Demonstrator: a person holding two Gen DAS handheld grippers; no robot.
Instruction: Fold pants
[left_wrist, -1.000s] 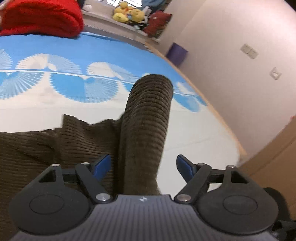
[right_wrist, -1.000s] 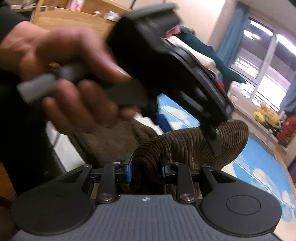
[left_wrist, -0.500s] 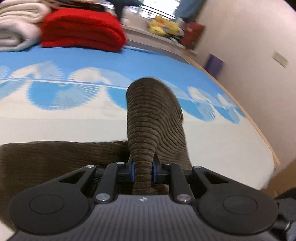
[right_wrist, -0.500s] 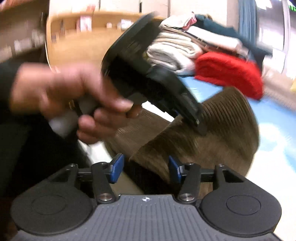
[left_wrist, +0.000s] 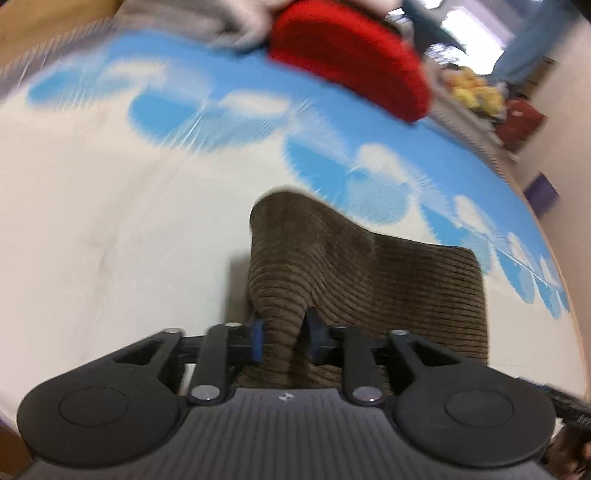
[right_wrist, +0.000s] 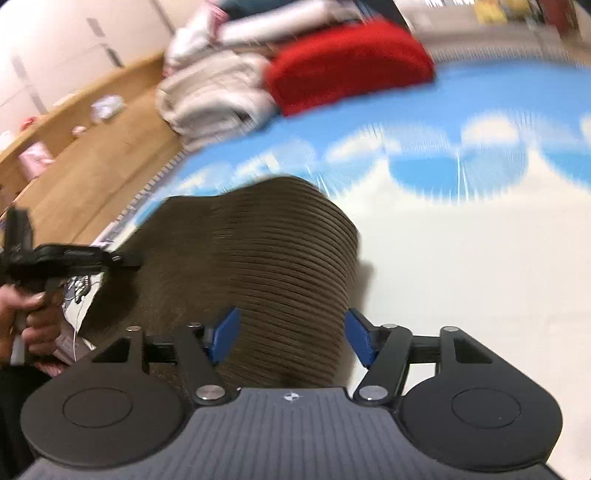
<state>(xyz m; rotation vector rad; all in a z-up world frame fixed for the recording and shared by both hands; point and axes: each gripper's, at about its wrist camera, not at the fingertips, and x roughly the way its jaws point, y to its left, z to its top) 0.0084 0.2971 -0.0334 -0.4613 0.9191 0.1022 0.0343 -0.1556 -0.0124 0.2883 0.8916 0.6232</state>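
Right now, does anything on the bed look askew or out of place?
Only the brown corduroy pants: bunched into a raised hump rather than flat, a ridge still between the opening left tongs. The folded red blanket looks tidy.

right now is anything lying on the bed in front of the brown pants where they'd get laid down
Nothing visible. The brown corduroy pants hang between the pads of the left gripper, its jaws opening. The blue-and-white sheet ahead looks bare. The red folded pile and the white pile sit at the far edge.

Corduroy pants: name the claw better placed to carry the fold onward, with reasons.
Left. The left claw has a ridge of the brown corduroy pants between its opening pads; the right claw is wider, opening, gripping nothing.
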